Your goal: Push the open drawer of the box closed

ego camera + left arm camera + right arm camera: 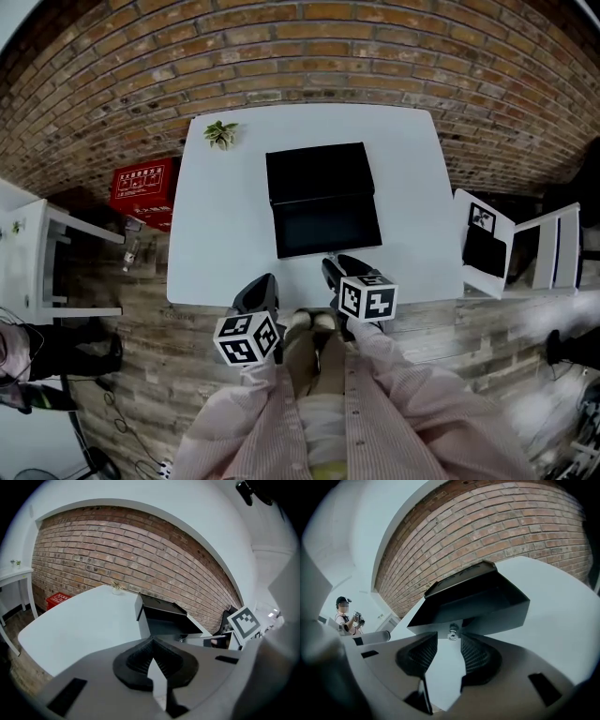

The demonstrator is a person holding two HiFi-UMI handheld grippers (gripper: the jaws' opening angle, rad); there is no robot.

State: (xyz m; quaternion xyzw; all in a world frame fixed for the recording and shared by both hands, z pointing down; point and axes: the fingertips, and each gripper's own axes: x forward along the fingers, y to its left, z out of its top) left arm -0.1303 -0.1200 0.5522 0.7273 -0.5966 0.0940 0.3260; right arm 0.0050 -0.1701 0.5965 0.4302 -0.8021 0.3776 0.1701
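Right tongs (449, 640) apart — at drawer knob (451, 630)

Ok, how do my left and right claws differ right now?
The left claw is shut and empty; the right claw is open. The right claw lines up with the drawer knob; the left claw sits off to the drawer's side. Both are at the table's near edge.

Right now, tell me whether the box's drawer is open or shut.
Open: the drawer juts out from the box, its interior showing from above.
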